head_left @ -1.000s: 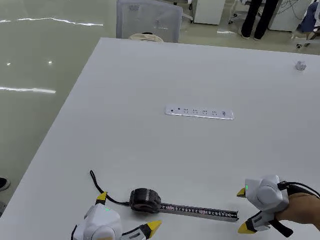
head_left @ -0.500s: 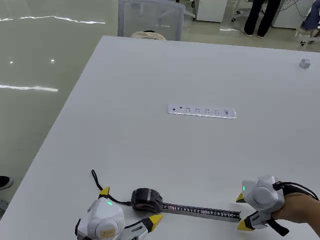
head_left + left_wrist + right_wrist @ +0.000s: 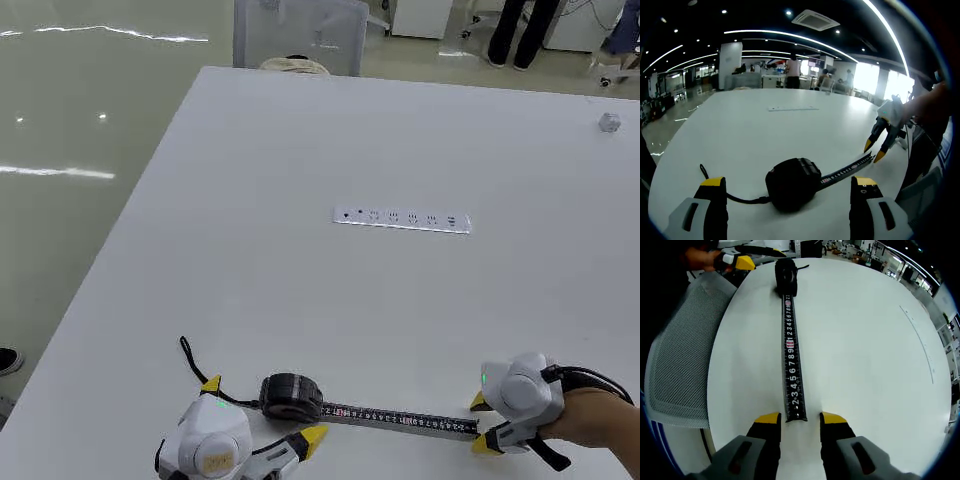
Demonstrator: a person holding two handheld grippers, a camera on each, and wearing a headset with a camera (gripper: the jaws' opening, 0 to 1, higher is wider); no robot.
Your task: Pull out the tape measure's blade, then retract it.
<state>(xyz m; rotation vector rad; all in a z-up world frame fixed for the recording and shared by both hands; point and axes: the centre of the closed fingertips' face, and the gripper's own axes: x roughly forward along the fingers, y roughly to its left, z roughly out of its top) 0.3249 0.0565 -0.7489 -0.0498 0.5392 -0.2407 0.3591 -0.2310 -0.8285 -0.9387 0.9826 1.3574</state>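
Open office: white workbench (image 3: 300, 150), mesh chair (image 3: 298, 38)

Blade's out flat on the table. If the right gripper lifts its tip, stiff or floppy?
Probably springy rather than limp: the blade lies dead straight from case to tip. It's thin, so a lifted end would likely sag or buckle. The case looks chunky, likely heavy enough to anchor it.

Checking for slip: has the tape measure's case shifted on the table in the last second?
No. In the head view the case lies at the same offset from the power strip as before; the slight shift is the camera's.
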